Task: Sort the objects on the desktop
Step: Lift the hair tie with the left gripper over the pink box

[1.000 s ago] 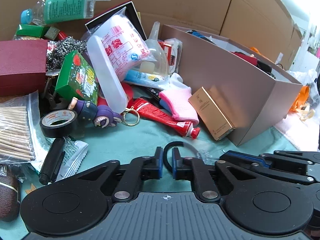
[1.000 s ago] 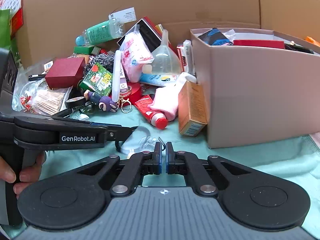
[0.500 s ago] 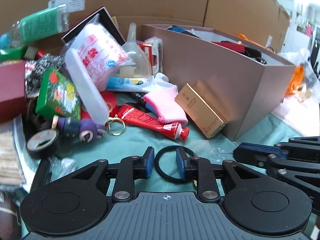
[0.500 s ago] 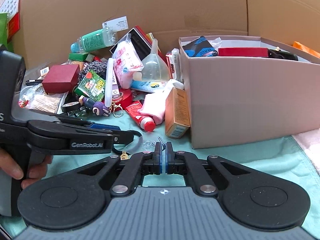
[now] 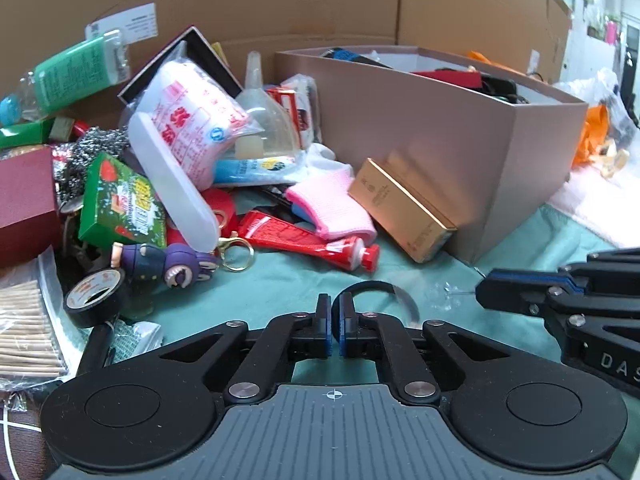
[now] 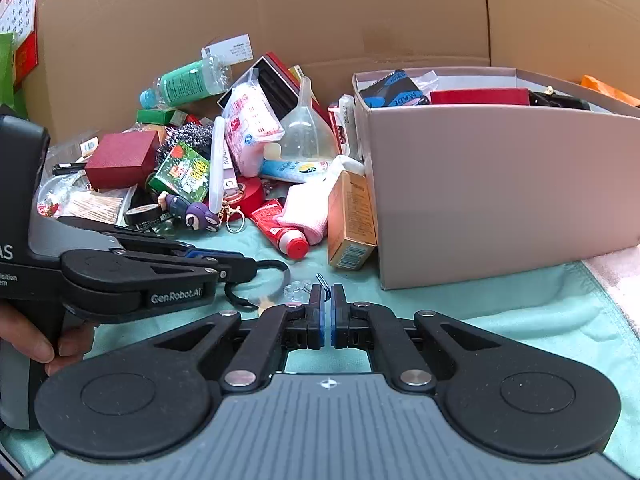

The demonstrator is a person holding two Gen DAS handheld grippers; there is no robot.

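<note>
Left gripper [image 5: 335, 312] jaws pinched on black hair tie [image 5: 374, 286]; thin grip, may slip out

Right gripper [image 6: 327, 300] jaws nearly closed, seemingly nipping small clip at 12 o'clock

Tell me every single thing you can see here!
hair tie: 1, black, pinched in left gripper
box: 1, tan, right side, partly filled
toothpaste tube: 1, red, on green cloth
pink sock: 1, beside gold carton
gold carton: 1, leaning on box
keychain figure: 1, purple, left of tube
tape roll: 1, black, front left
green packet: 1, in pile
funnel: 1, clear, pile's back
bottle: 1, green label, on top
red case: 1, left
left gripper: jaws shut
right gripper: jaws shut on a thin wire
</note>
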